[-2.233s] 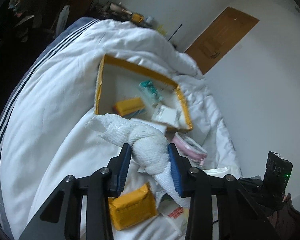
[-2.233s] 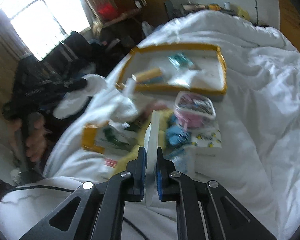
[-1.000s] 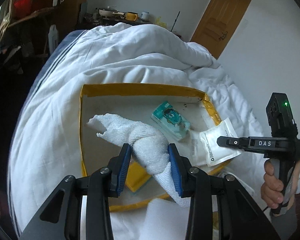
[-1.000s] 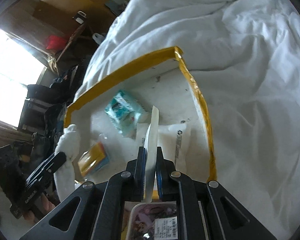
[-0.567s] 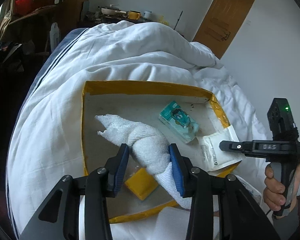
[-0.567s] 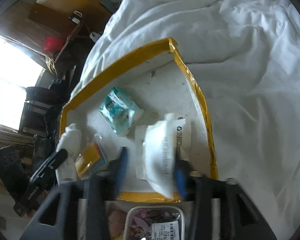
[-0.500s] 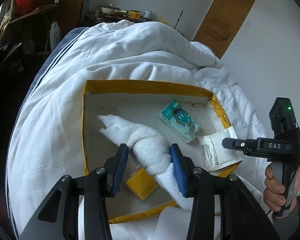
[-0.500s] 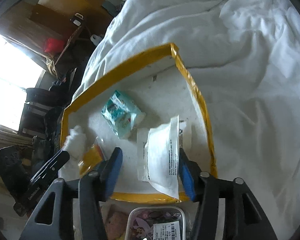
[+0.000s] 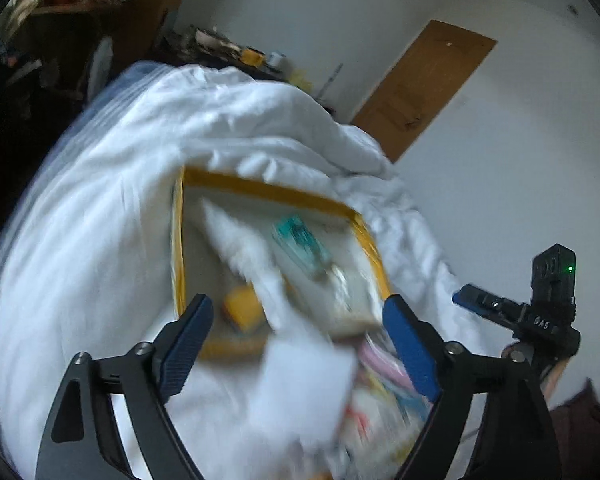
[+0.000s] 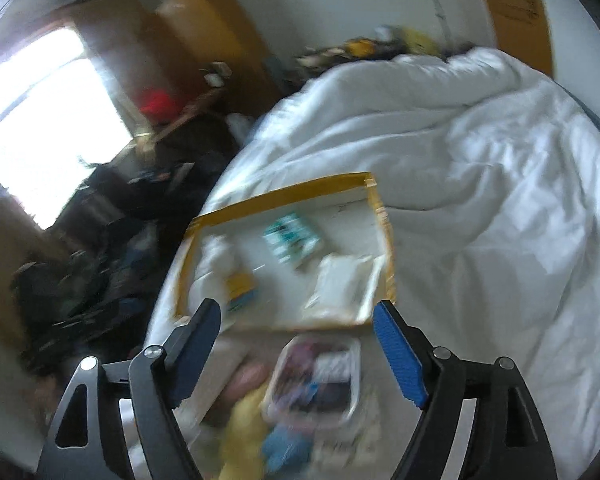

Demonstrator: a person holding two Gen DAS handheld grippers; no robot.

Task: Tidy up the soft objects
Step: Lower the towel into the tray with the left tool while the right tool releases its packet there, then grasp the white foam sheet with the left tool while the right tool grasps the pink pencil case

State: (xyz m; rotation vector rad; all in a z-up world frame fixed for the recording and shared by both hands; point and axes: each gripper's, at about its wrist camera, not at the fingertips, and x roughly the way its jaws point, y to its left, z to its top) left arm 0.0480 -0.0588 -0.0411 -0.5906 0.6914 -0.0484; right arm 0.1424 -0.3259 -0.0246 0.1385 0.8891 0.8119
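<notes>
left claw point(image 9: 298, 344): just spread, empty | right claw point(image 10: 298, 354): just spread, empty (frames blurred)

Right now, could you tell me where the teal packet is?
In the right wrist view, the teal packet lies inside the yellow-rimmed box on the bed, between the white towel at the left and the white pouch.

Wooden door point(image 9: 422, 88) (shut), bright window point(image 10: 48, 128), cluttered far shelf point(image 9: 236, 50).
</notes>
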